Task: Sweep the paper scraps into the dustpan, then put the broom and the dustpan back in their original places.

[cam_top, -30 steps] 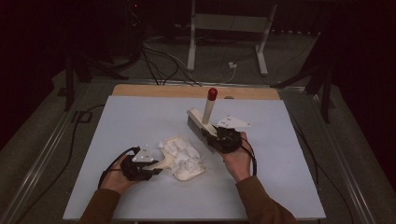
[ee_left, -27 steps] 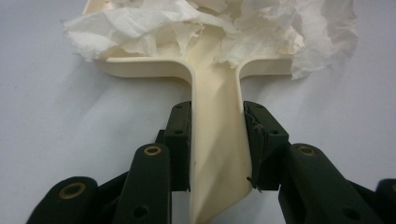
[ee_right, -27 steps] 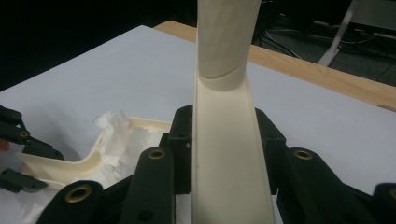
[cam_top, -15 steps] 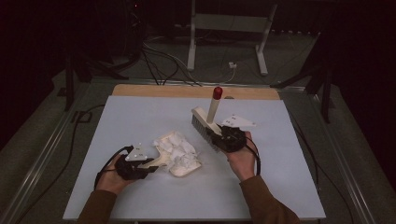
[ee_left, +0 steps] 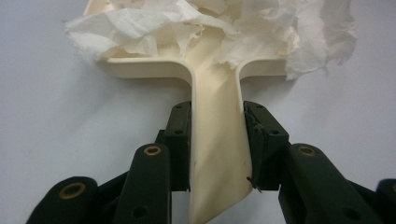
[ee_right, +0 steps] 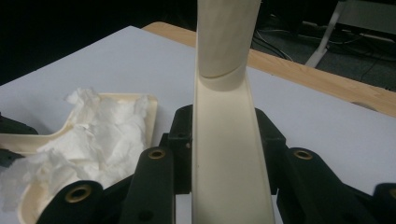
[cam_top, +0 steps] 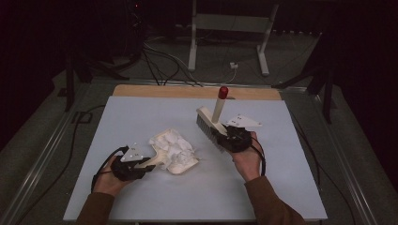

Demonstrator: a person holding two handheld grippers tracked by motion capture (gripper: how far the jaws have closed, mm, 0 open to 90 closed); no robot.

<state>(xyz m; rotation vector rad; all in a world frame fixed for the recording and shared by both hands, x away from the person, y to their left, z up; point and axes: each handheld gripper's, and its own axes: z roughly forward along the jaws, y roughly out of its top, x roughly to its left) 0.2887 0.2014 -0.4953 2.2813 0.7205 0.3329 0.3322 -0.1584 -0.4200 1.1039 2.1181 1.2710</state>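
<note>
Cream dustpan [cam_top: 174, 152], clamped at its handle by left gripper [cam_top: 141, 165], points toward the table's [cam_top: 141, 112] far-right corner; right gripper [cam_top: 224, 136] clamps the brush [cam_top: 212, 125], handle tilted toward the far edge.

My worktop [cam_top: 141, 117] is a pale grey-blue sheet, with a strip of bare wood [cam_top: 155, 91] showing along its far edge. A cream dustpan [cam_top: 174, 154] heaped with crumpled white tissue [cam_top: 172, 144] rests flat on it, left of centre.

Cream dustpan [cam_top: 165, 158] holds white tissue [cam_top: 174, 146]; cream brush [cam_top: 212, 123] (red-tipped handle), black tongs [cam_top: 145, 165].
</note>
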